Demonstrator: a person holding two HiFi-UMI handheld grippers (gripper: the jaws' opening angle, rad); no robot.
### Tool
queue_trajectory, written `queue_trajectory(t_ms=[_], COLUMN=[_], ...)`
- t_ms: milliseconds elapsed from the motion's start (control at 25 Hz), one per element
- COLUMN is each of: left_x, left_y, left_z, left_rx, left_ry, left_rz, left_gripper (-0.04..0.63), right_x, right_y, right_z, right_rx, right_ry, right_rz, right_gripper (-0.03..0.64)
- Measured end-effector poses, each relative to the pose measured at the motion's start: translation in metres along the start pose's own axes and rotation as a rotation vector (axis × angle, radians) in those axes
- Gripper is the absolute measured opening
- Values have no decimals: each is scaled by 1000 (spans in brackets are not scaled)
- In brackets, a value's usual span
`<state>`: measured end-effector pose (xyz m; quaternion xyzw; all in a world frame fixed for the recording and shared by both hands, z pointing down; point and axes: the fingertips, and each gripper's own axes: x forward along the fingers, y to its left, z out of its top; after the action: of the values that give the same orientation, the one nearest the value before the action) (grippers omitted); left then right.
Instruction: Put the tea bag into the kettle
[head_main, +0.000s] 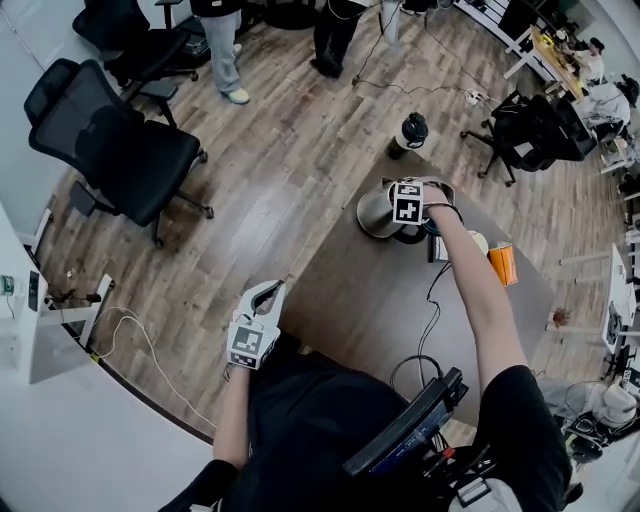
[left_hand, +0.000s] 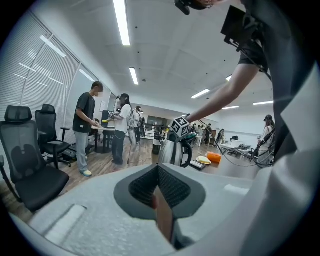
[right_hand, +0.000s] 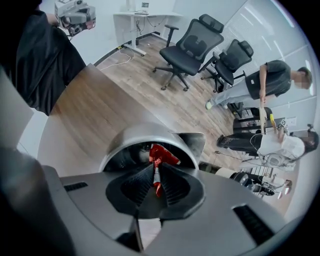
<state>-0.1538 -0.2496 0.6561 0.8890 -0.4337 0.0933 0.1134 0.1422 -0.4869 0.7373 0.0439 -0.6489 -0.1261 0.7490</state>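
noted right gripper (right_hand: 154, 169) directly above the open mouth of the steel kettle (right_hand: 131, 134), pointing down into it. found its fingers (right_hand: 137, 184) nearly together, pinching the red tea bag (right_hand: 160, 154) by one end. saw the rest of the bag sticking out past the fingertips, against the kettle's dark interior; could not tell how deep. located kettle upright on the brown table (head_main: 345, 290), toward the far edge, with an orange box (head_main: 502, 265) near it on the same table. recorded left gripper (head_main: 270, 292) well apart from the kettle, by the table's near corner, close to the person's torso. found its fingers (left_hand: 172, 187) pressed together, holding nothing.
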Motion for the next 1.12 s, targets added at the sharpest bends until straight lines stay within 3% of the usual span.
queue_trajectory(t_ms=[240, 400, 720, 880, 1120], left_x=[-2, -4, -4, -3, 0], left_y=[-3, -5, -13, -18, -30], left_z=[8, 10, 16, 18, 22], left_rx=[16, 15, 33, 46, 75], left_ry=[-16, -17, -35, -38, -38], left_rz=[-7, -9, -37, -62, -108], left_gripper=[3, 3, 2, 3, 3], right_x=[-3, -16, -31, -42, -76], right_y=[3, 0, 2, -1, -8], right_z=[-5, -2, -9, -11, -9], right_rx=[43, 122, 164, 217, 291], right_ry=[-21, -66, -81, -122, -207], right_rz=[-16, 5, -37, -116, -317], right_gripper=[60, 147, 150, 150, 149])
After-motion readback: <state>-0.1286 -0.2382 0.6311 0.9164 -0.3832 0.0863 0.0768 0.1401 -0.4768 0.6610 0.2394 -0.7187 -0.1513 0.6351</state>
